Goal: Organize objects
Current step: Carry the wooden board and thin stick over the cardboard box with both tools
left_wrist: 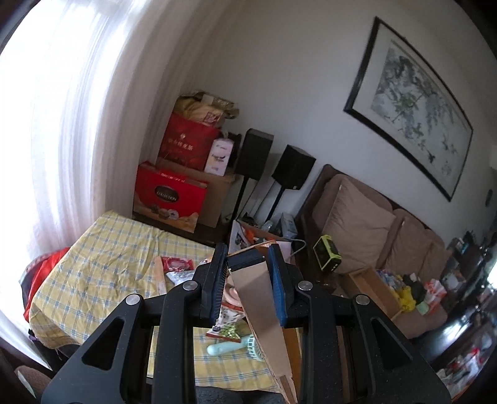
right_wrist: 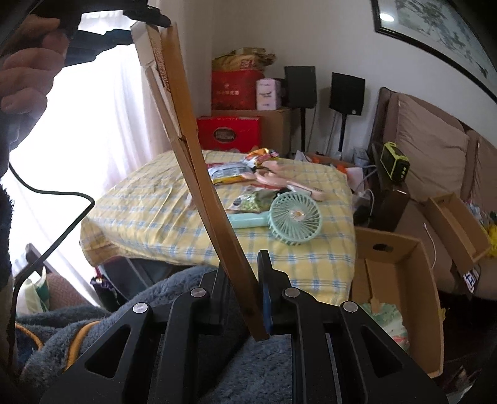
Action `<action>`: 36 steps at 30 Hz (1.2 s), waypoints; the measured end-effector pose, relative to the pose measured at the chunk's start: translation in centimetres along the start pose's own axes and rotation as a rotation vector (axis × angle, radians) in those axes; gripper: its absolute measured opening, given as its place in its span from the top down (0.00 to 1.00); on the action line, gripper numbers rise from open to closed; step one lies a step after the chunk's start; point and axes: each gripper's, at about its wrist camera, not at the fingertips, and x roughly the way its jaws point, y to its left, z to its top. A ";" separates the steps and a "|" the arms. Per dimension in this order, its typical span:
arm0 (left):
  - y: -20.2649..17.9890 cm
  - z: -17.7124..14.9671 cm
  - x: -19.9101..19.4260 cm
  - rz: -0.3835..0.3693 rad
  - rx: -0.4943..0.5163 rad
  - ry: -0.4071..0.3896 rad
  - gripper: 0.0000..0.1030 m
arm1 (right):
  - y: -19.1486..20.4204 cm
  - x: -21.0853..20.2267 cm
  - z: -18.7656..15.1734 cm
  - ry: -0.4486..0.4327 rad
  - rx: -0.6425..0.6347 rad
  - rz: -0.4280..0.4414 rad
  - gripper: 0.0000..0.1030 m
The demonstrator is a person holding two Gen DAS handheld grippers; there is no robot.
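A flattened cardboard box (right_wrist: pixel 189 146) hangs in the air above the near edge of the table (right_wrist: pixel 149 214), pinched at both ends. The right gripper (right_wrist: pixel 243 270) has its jaws closed almost fully on the lower edge of the cardboard, which rises from there toward 11 o'clock in the right wrist view, up to the left gripper (right_wrist: pixel 149 18) near the top of that picture, with a hand (right_wrist: pixel 28 68) on its handle. In the left wrist view the left gripper (left_wrist: pixel 248 264) stands narrowly open, its pads pressed on the upper end of the cardboard box (left_wrist: pixel 264 304), and the panel runs down toward 5 o'clock. Beneath it, the table carries a yellow checked cloth with a mint fan (right_wrist: pixel 292 217) at 3 o'clock from the cardboard, snack packets (right_wrist: pixel 231 172) behind it, and a pink object (right_wrist: pixel 279 178) beside those. An open carton (right_wrist: pixel 400 292) stands off the table's corner at 4 o'clock. Beyond the table, red gift boxes (right_wrist: pixel 230 132) are stacked in the corner, two black speakers (right_wrist: pixel 346 93) stand on poles, and a brown sofa (right_wrist: pixel 435 149) lies at 3 o'clock under a framed painting (left_wrist: pixel 413 102). A black cable (right_wrist: pixel 59 223) loops at 9 o'clock.
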 end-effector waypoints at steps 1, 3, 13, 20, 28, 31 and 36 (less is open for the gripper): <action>-0.4 0.0 -0.1 0.001 0.003 -0.003 0.76 | -0.1 -0.1 0.0 -0.002 0.003 0.001 0.85; -1.0 0.0 -0.2 0.005 0.009 -0.006 0.76 | -0.4 -0.3 0.0 -0.003 0.009 0.004 0.85; -3.7 -0.4 -0.5 0.019 0.048 -0.011 0.76 | -2.6 -0.7 -0.2 -0.012 0.068 0.015 0.85; -7.1 -0.3 0.2 -0.004 0.098 -0.020 0.76 | -3.9 -1.0 -0.2 -0.020 0.086 -0.001 0.85; -12.6 -1.9 1.2 -0.040 0.175 -0.009 0.76 | -7.9 -1.4 -0.9 -0.004 0.155 -0.079 0.86; -14.0 -2.3 1.6 -0.050 0.197 -0.004 0.76 | -9.2 -1.7 -1.2 -0.004 0.178 -0.101 0.85; -15.9 -2.7 1.8 -0.073 0.218 -0.004 0.76 | -11.2 -2.4 -1.5 -0.022 0.212 -0.128 0.85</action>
